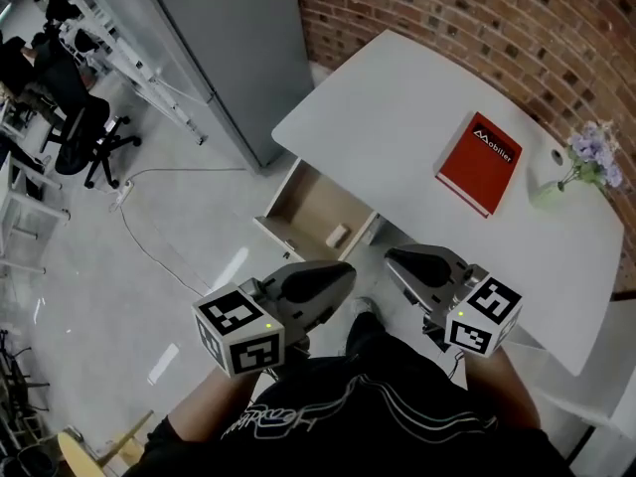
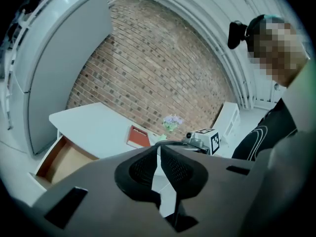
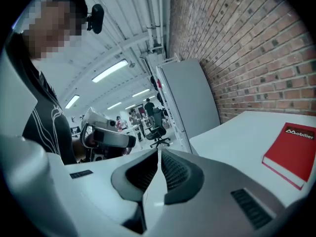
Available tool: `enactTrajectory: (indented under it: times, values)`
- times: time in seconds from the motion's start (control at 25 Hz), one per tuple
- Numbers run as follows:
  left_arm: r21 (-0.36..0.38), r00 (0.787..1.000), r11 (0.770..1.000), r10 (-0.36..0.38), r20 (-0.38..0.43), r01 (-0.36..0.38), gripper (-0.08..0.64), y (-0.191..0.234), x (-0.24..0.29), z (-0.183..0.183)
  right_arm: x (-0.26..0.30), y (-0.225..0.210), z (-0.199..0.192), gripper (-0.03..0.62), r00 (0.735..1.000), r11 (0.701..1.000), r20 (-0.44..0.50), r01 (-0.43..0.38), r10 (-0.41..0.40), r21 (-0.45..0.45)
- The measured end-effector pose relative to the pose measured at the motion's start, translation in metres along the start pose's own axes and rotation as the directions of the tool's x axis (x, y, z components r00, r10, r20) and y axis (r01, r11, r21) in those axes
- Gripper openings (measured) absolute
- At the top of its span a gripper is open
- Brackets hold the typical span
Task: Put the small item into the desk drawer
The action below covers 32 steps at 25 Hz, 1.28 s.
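Note:
The white desk (image 1: 397, 117) has its wooden drawer (image 1: 308, 207) pulled open at the near left. A small pale item (image 1: 338, 235) lies inside the drawer, near its right wall. Both grippers are held up close to my body, well above and in front of the drawer. My left gripper (image 1: 343, 271) is shut with nothing between its jaws; in the left gripper view its tips (image 2: 159, 147) meet over the desk (image 2: 94, 125) and the open drawer (image 2: 64, 162). My right gripper (image 1: 393, 256) is likewise shut and empty, as the right gripper view (image 3: 159, 152) shows.
A red book (image 1: 479, 163) lies on the desk's right part, and a small vase of pale flowers (image 1: 586, 162) stands by the brick wall. A tall grey cabinet (image 1: 229, 48) stands left of the desk. Office chairs (image 1: 79, 127) and a floor cable (image 1: 149, 237) are further left.

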<state>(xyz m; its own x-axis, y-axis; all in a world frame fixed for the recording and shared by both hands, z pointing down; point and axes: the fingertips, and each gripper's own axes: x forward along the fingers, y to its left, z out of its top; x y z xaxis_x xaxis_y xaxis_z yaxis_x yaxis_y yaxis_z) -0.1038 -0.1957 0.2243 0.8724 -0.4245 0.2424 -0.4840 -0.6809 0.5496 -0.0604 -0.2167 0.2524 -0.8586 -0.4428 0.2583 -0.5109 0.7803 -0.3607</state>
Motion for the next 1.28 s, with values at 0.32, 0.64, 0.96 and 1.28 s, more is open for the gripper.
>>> enactTrajectory:
  times: [0.32,0.64,0.96,1.28]
  values:
    - [0.076,1.0,0.997,0.024,0.009,-0.025,0.023,-0.042,-0.015,0.005,-0.029,0.043,0.041,0.051,0.99,0.995,0.117,-0.087,0.081,0.053]
    - [0.07,0.997,0.995,0.067,0.041,-0.069,0.021,-0.048,-0.017,0.016,-0.048,0.041,0.054,0.051,0.988,0.999,0.155,-0.03,0.023,0.045]
    - [0.087,0.995,0.994,0.067,0.071,-0.073,0.021,-0.053,-0.02,0.017,-0.055,0.046,0.05,0.051,0.99,1.0,0.138,0.006,-0.009,0.022]
    - [0.116,0.993,0.989,0.083,0.085,-0.092,0.021,-0.048,-0.017,0.022,-0.047,0.04,0.047,0.051,0.992,1.0,0.121,0.017,-0.019,0.017]
